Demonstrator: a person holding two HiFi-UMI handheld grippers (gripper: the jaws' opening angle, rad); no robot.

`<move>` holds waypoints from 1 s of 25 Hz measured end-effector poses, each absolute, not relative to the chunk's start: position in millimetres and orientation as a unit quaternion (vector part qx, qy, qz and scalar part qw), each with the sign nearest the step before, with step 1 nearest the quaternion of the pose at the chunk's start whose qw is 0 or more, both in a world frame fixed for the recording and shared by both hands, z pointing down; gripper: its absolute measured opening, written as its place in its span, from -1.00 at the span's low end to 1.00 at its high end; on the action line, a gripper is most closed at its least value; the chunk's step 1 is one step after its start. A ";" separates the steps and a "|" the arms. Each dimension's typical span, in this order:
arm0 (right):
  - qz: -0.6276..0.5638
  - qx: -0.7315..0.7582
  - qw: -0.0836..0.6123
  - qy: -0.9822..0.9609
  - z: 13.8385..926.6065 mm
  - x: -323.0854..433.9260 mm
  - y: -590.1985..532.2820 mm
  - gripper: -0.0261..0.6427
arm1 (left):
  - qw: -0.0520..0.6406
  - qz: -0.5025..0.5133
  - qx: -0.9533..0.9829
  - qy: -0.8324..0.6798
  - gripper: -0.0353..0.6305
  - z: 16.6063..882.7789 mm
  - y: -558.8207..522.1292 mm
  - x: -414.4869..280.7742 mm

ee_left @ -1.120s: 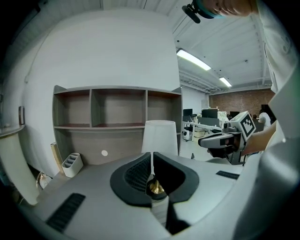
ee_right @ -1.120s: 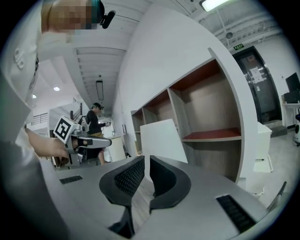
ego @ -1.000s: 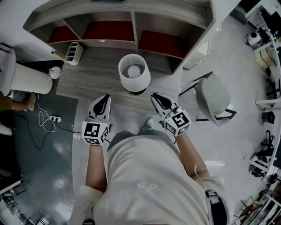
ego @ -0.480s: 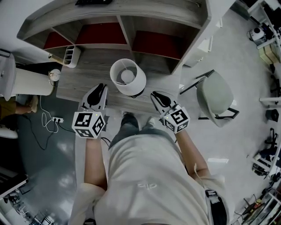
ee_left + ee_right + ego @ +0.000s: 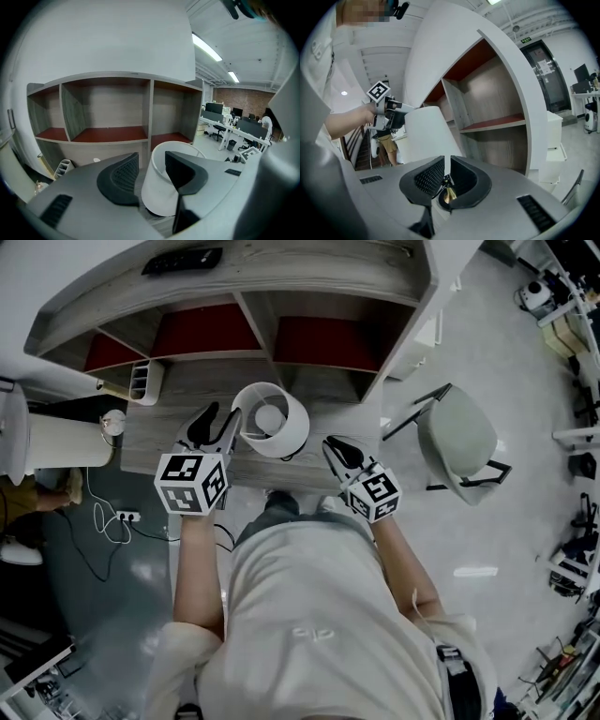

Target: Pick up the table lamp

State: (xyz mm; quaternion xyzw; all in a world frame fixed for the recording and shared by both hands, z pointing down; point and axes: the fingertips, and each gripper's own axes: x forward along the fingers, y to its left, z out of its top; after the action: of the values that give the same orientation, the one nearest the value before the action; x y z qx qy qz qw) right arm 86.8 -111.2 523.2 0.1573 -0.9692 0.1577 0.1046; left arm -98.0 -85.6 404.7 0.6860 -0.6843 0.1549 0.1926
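organizer (image 5: 142,381): white, slotted, desk (image 5: 178,395) back-left, contents unclear | table lamp (image 5: 270,420): white drum shade, desk front edge | left gripper (image 5: 223,414): jaws just opened, shade rim between, unpressed | right gripper (image 5: 331,443): clenched, empty

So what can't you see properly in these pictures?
Whether the left gripper touches the white shade: its jaws have just been opening, the shade's edge shows between them, and one jaw overlaps it.
Lamp's foot: head view, the shade covers nearly all; left gripper view, that gripper's body hides most.
Dark thing on top of the shelves: head view, too small to name.
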 end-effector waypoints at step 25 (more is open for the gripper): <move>0.183 0.182 0.122 -0.958 549.5 66.8 -121.9 -0.75 | 0.202 0.250 0.687 -0.651 -0.71 441.7 -120.8 -114.5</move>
State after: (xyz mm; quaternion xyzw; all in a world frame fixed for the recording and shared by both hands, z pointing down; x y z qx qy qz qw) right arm 66.8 -121.9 549.5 0.1820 -0.9584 0.1829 0.1218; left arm -114.5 -120.8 441.7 0.6873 -0.6515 0.2500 0.2019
